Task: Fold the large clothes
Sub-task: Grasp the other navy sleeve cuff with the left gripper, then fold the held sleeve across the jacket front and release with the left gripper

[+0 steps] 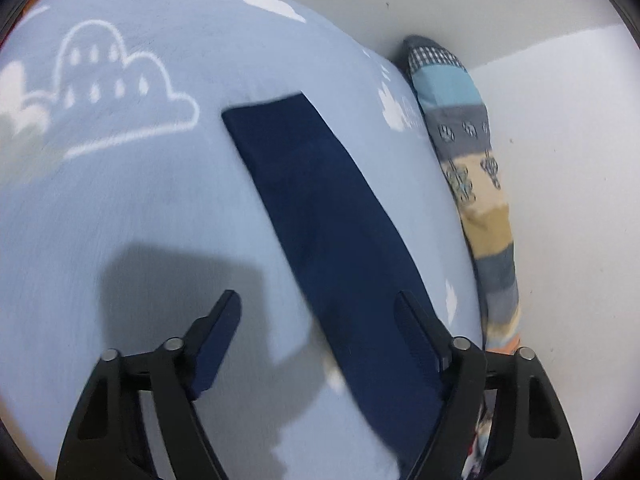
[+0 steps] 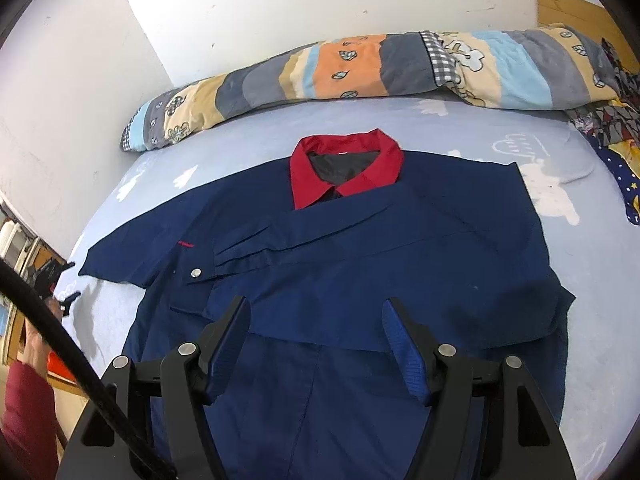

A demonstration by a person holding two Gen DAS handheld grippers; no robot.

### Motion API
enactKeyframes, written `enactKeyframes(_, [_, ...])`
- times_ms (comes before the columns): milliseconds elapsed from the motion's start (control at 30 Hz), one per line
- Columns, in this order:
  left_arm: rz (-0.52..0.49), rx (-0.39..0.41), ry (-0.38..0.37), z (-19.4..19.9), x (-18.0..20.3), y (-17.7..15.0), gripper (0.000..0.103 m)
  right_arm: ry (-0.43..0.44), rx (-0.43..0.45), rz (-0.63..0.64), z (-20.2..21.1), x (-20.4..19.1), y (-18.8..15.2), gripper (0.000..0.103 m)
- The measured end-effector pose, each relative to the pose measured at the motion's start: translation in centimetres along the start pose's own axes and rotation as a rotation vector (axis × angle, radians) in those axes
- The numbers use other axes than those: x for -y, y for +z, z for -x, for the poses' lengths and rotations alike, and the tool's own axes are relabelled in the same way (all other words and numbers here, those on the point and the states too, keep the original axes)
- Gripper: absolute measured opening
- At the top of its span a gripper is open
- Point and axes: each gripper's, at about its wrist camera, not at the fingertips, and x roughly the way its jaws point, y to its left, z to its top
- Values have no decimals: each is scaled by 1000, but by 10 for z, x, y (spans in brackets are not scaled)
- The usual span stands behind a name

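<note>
No writing is being shown. A navy shirt [image 2: 344, 264] with a red collar [image 2: 346, 172] is being spread at frame centre on the cloud-printed bed [image 2: 600, 320]. Both the left gripper [image 1: 318, 312] and right gripper [image 2: 316, 316] are being held with fingers released, empty; the shirt's hem is being cut off below.

Between your right gripper [image 2: 316, 320] jaws lies the navy jacket [image 2: 360, 256], smooth woven cloth with a faint sheen, red cloth collar [image 2: 348, 176] and a shiny metal snap [image 2: 195, 273]. Beyond it, a soft matt quilt [image 2: 360, 68]. Under your left gripper [image 1: 320, 312], the bedsheet [image 1: 140, 200] looks matt, brushed. Gripper bodies are matt black plastic, with ribbed blue pads [image 2: 404, 356].
</note>
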Motion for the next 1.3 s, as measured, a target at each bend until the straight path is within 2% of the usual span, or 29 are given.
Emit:
enactKeyframes(67, [18, -4, -6, -16, -8, 14, 69, 2, -11, 12, -4, -3, 0, 73])
enactKeyframes(133, [39, -10, -40, -30, -16, 24, 50, -1, -18, 24, -9, -6, 0, 73])
enactKeyframes(400, [100, 92, -111, -67, -17, 60, 49, -5, -33, 71, -20, -12, -2, 73])
enactKeyframes(433, [101, 110, -113, -70, -13, 62, 38, -8, -33, 68, -21, -11, -2, 73])
enactKeyframes(500, [79, 119, -122, -74, -4, 63, 3, -13, -30, 59, -22, -8, -1, 73])
enactKeyframes(600, [5, 162, -137, -64, 16, 55, 3, -44, -25, 46, -22, 0, 2, 73])
enactKeyframes(733, [-117, 168, -164, -40, 59, 42, 3, -97, -42, 26, -40, 13, 10, 73])
enactKeyframes(833, [-177, 170, -213, -16, 93, 29, 3, -136, -88, 39, -69, 15, 11, 73])
enactKeyframes(967, [-248, 163, -284, 17, 147, 9, 3, -223, -239, 105, -130, 16, -3, 74])
enactKeyframes(1033, [-299, 149, -325, 34, 180, -6, 3, -259, -221, 153, -132, 10, -4, 76])
enactKeyframes(1100, [-353, 141, -348, 50, 209, -23, 3, -217, -246, 100, -124, 12, 3, 76])
enactKeyframes(1167, [-420, 122, -381, 66, 244, -47, 3, -127, -193, 16, -101, 18, 12, 76])
enactKeyframes(1300, [-543, 84, -438, 93, 304, -100, 3, -143, -49, -7, -52, 29, 29, 76])
